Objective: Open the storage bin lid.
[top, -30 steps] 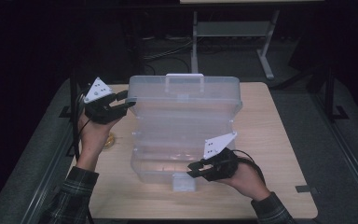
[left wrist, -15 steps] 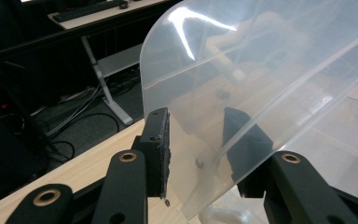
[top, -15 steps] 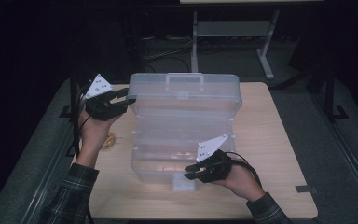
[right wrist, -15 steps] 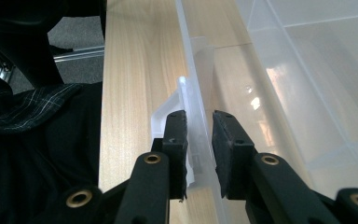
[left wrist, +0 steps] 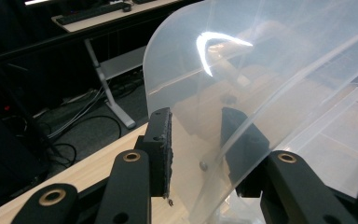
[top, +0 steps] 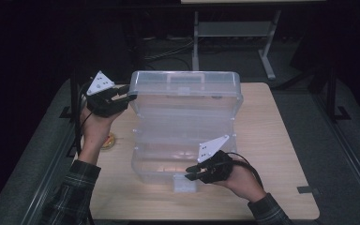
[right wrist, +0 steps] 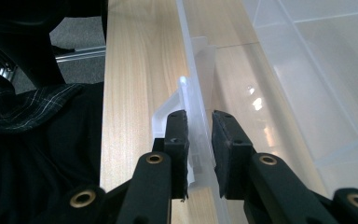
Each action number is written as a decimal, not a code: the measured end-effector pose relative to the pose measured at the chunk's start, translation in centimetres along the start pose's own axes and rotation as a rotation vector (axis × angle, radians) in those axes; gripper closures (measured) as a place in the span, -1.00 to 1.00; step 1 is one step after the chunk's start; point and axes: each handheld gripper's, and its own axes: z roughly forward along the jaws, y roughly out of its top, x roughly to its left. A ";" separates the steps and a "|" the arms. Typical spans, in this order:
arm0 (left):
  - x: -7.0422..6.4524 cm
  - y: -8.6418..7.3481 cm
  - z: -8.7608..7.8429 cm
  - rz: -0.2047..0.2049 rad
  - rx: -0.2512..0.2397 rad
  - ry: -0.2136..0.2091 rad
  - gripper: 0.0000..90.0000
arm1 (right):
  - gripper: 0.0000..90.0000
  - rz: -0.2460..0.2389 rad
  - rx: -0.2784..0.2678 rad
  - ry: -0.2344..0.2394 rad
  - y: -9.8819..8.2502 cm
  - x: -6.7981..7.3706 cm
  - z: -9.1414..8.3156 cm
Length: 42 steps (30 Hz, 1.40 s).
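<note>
lid (top: 185, 96) has lowered slightly; left claw (top: 130, 96) grips its corner, right claw (top: 191, 172) pinches front wall (right wrist: 196, 123): lower evenly.

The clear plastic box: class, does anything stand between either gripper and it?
Nothing visible does. The left gripper has its jaws around the corner of the raised lid, one jaw on each side of the wall. The right gripper straddles the front rim of the clear plastic box by its latch.

Left gripper (top: 125, 97) raised, right gripper (top: 192, 172) low (jaws narrowed).
</note>
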 end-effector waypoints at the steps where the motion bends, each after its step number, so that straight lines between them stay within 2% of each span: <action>1: 0.0 0.0 0.0 0.000 0.000 0.000 0.42 | 0.70 0.000 0.000 0.000 0.0 0.0 0.0; 11: 0.6 0.5 0.8 0.003 0.011 0.007 0.43 | 0.70 0.009 0.003 0.002 0.0 0.0 0.0; 20: 1.1 0.7 1.5 -0.012 -0.004 0.011 0.44 | 0.70 0.017 -0.002 0.009 0.0 0.0 0.0; 29: 1.8 1.1 2.4 -0.003 0.003 0.014 0.46 | 0.70 0.017 -0.003 0.009 -0.1 -0.1 0.0; 42: 2.4 1.8 3.8 0.015 0.029 0.056 0.55 | 0.70 0.023 -0.005 0.013 -0.1 -0.1 0.0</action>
